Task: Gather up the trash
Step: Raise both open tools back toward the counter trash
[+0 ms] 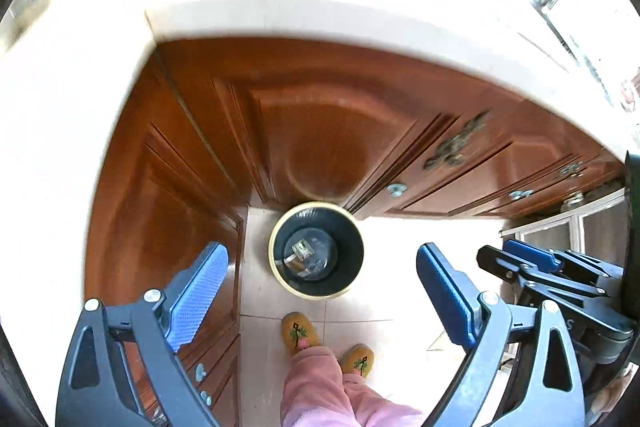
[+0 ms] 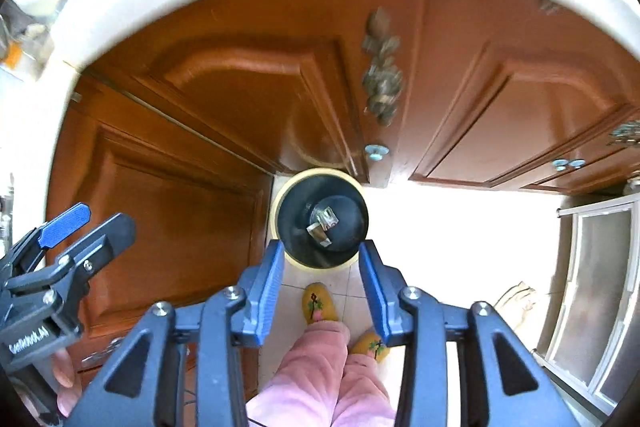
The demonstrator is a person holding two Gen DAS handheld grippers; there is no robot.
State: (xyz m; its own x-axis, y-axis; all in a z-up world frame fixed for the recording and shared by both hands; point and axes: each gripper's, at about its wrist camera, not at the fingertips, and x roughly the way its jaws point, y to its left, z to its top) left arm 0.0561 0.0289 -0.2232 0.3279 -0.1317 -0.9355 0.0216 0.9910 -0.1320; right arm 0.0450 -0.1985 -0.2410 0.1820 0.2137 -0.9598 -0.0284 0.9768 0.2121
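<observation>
The trash bin (image 1: 316, 250) stands on the tiled floor (image 1: 396, 247), tucked into the inside corner where the wooden cabinet doors (image 1: 320, 131) meet. It is round, with a pale cream rim and a dark liner, and at the bottom lies a crumpled, shiny wrapper (image 1: 303, 254) — clear plastic or foil, I cannot tell which. The bin otherwise looks nearly empty.

Both my tools hang well above it, pointing down. My left gripper (image 1: 320, 291) has its fingers spread wide with nothing between them; my right gripper (image 2: 321, 287) is parted too, more narrowly, and holds nothing either. The right one frames the near edge of the bin's mouth, so it looks to me like the drop is done, or I am checking it.

To do this step well, I would keep whichever tool carries trash centred over the opening, release only once fully over the dark liner, and keep clear of the rim. Light wrappers drift, so lower is safer.

My slippers (image 1: 300, 331) stand just behind the bin, and the pale worktop (image 1: 320, 23) juts out overhead.
</observation>
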